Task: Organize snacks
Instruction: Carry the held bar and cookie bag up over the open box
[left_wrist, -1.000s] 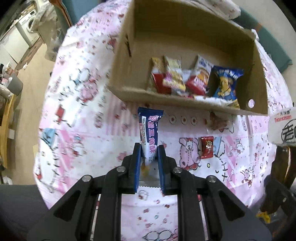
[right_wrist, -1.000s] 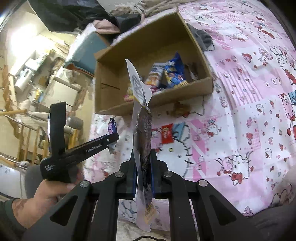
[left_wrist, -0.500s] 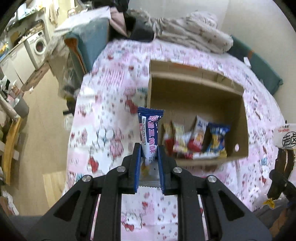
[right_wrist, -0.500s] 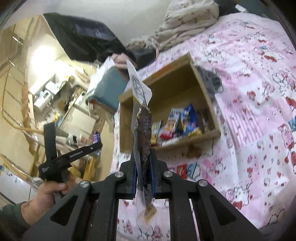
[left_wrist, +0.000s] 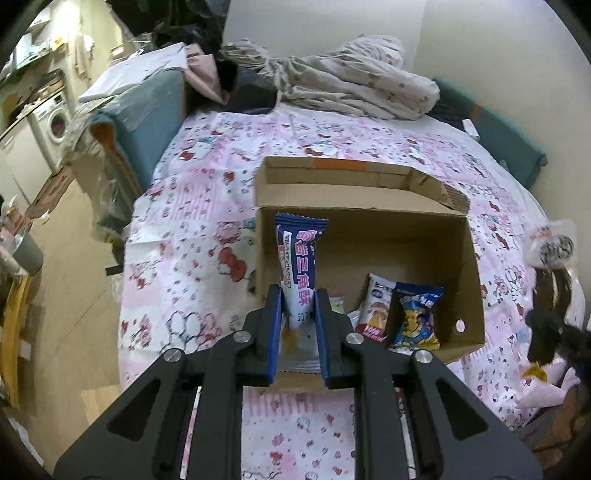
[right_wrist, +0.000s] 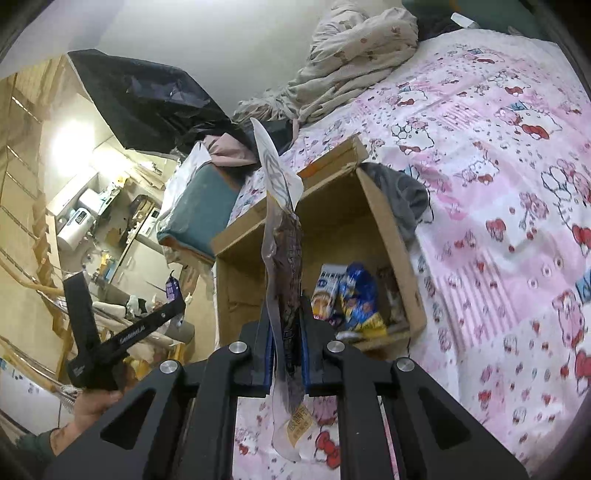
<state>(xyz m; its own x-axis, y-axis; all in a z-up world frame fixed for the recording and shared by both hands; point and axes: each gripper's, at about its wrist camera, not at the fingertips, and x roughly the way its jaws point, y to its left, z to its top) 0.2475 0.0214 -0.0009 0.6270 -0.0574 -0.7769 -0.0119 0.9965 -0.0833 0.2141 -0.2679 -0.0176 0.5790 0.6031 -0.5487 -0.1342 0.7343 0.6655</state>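
Note:
My left gripper (left_wrist: 298, 295) is shut on a blue and white snack bar (left_wrist: 297, 258) that stands upright between its pads, in front of the open cardboard box (left_wrist: 458, 273). Inside the box lie several snack packs, among them a blue chip bag (left_wrist: 415, 321). My right gripper (right_wrist: 285, 306) is shut on a clear packet with a dark snack (right_wrist: 286, 258), held edge-on before the same cardboard box (right_wrist: 399, 266). In the left wrist view that clear packet (left_wrist: 550, 251) hangs at the right edge. The left gripper (right_wrist: 171, 295) shows at the left of the right wrist view, held by a hand (right_wrist: 86, 406).
The box sits on a bed with a pink cartoon-print sheet (left_wrist: 207, 221). A heap of bedding (left_wrist: 354, 85) lies at the head. A grey cloth (right_wrist: 402, 195) rests beside the box. Left of the bed are a teal cushion (left_wrist: 151, 122) and the floor (left_wrist: 70, 295).
Both grippers have risen and tilted up with their snacks still held. The box has dropped lower in both views and the head of the bed and wall have come into sight.

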